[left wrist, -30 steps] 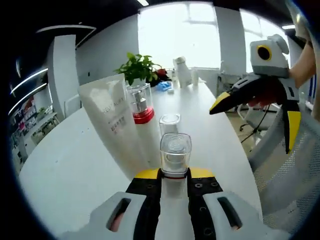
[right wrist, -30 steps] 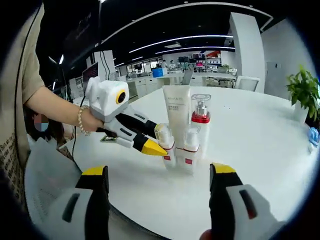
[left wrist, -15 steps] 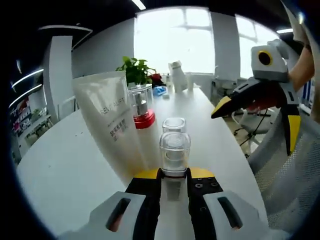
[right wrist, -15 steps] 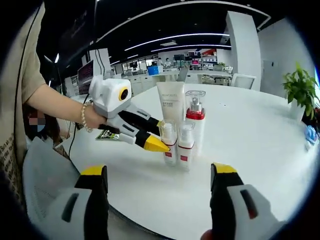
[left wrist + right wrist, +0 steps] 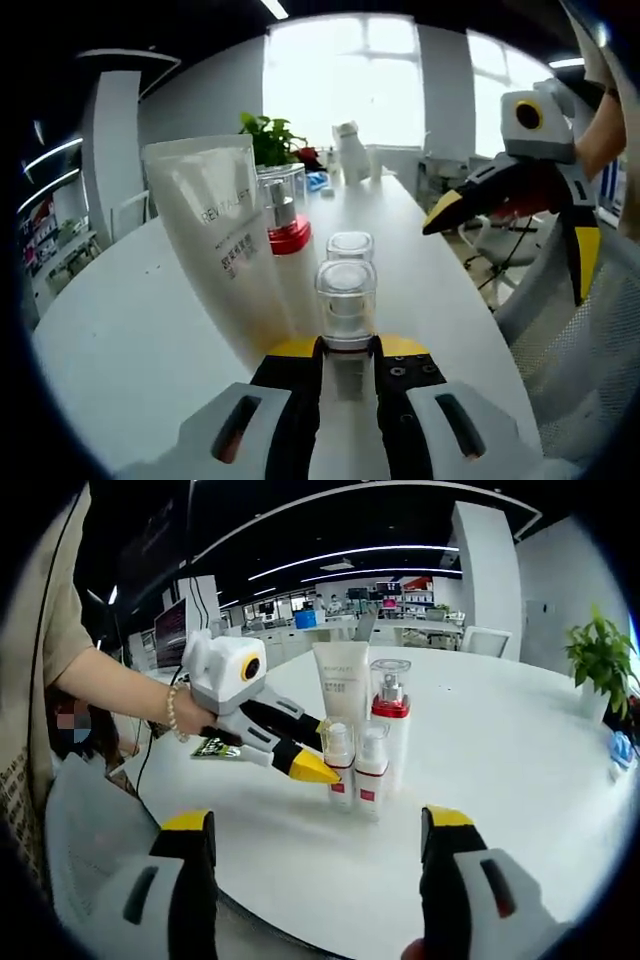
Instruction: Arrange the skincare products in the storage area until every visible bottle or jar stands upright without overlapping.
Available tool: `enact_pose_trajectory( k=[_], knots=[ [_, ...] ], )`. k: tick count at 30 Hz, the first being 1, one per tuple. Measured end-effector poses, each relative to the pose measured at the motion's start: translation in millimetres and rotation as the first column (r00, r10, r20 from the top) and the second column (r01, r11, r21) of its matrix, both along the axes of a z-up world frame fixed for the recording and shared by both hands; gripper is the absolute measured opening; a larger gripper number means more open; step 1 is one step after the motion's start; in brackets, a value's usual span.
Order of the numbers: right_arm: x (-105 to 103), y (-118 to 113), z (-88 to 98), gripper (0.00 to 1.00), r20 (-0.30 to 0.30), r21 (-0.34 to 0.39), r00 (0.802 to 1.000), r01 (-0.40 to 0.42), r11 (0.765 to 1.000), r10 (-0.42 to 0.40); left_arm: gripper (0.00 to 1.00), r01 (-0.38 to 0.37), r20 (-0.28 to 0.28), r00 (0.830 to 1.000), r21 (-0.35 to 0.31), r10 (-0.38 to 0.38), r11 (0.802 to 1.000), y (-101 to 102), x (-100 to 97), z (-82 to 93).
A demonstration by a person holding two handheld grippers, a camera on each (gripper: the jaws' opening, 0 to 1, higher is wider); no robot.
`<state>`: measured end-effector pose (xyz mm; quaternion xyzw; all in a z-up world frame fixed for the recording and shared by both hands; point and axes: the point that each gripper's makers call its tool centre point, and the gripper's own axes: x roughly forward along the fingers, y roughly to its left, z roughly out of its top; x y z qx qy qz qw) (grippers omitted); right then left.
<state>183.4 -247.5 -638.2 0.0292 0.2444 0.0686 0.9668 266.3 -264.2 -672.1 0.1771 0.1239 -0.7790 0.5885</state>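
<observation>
My left gripper point(image 5: 348, 347) is shut on a small white bottle with a clear cap point(image 5: 347, 298), which stands upright on the white table point(image 5: 120, 340). Just behind it stands a second small clear-capped bottle point(image 5: 350, 246). To their left are a white tube point(image 5: 222, 240) on its cap and a pump bottle with a red collar point(image 5: 282, 215). In the right gripper view, the left gripper point(image 5: 312, 768) holds the small bottle point(image 5: 339, 765) beside its twin point(image 5: 372, 770), in front of the tube point(image 5: 340, 688) and the pump bottle point(image 5: 390, 715). My right gripper point(image 5: 318, 825) is open, short of the group.
A potted plant point(image 5: 270, 135) and small items stand at the table's far end. A mesh chair point(image 5: 580, 350) is by the table's right edge. The right gripper point(image 5: 520, 180) hovers over that edge. A person's arm point(image 5: 110, 690) reaches in from the left.
My left gripper has carried the small bottle slightly closer to the other products. The right gripper stays open and has barely moved.
</observation>
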Motion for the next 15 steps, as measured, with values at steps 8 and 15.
enact_pose_trajectory(
  k=[8,15],
  knots=[
    [0.0,-0.2,-0.9,0.85,-0.005,0.001,1.0,0.0,1.0,0.0,0.16,-0.003,0.001,1.0,0.001,0.003,1.0,-0.3,0.6,0.2],
    [0.5,0.1,-1.6,0.85,-0.01,0.003,1.0,-0.002,1.0,0.002,0.19,-0.006,-0.002,1.0,-0.002,0.006,1.0,0.8,0.9,3.1]
  ],
)
